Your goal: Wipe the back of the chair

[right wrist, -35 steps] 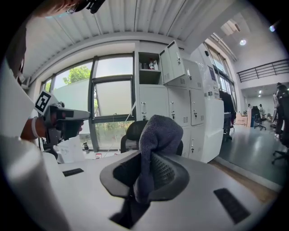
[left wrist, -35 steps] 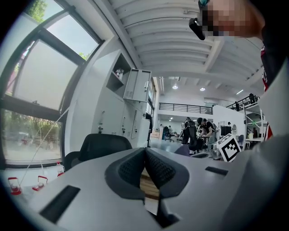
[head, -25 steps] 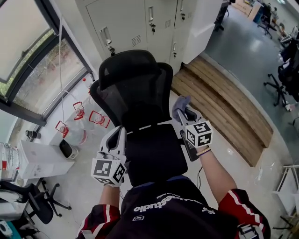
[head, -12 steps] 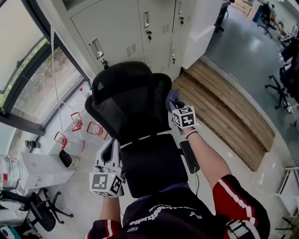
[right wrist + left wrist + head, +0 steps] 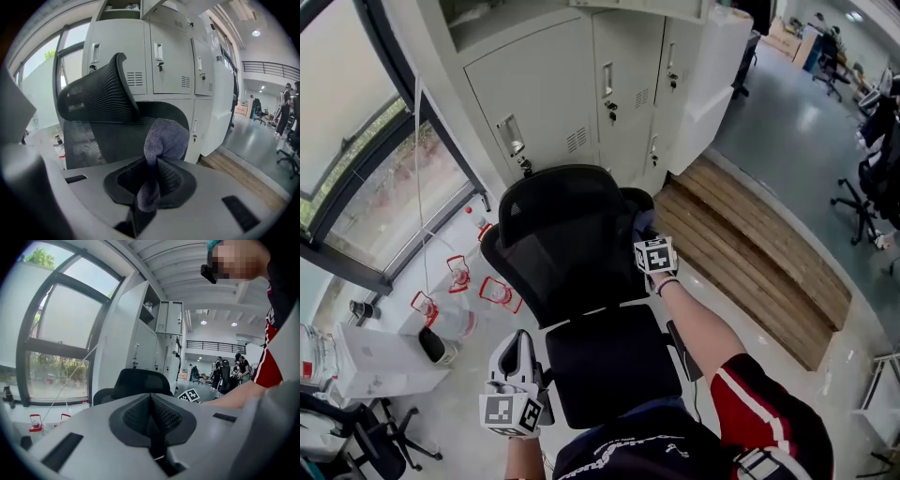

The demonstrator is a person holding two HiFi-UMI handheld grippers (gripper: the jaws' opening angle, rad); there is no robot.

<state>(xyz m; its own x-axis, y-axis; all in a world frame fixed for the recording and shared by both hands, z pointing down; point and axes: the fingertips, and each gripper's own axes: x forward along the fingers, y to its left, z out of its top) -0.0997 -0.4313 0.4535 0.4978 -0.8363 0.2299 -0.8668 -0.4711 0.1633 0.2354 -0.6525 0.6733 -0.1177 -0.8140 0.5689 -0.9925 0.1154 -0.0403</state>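
My left gripper point(image 5: 521, 349) hangs at the near left beside the seat, its jaws pressed together with nothing between them. The chair point(image 5: 567, 234) stands before the lockers point(image 5: 581, 84). My right gripper point(image 5: 649, 242) pinches a grey-purple cloth point(image 5: 164, 136) at the backrest's right edge.

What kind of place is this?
Most likely an office: a black mesh office chair stands by grey metal lockers, and more rolling chairs stand farther off.

overhead looking steeply down, all share chair point(image 5: 572, 234)
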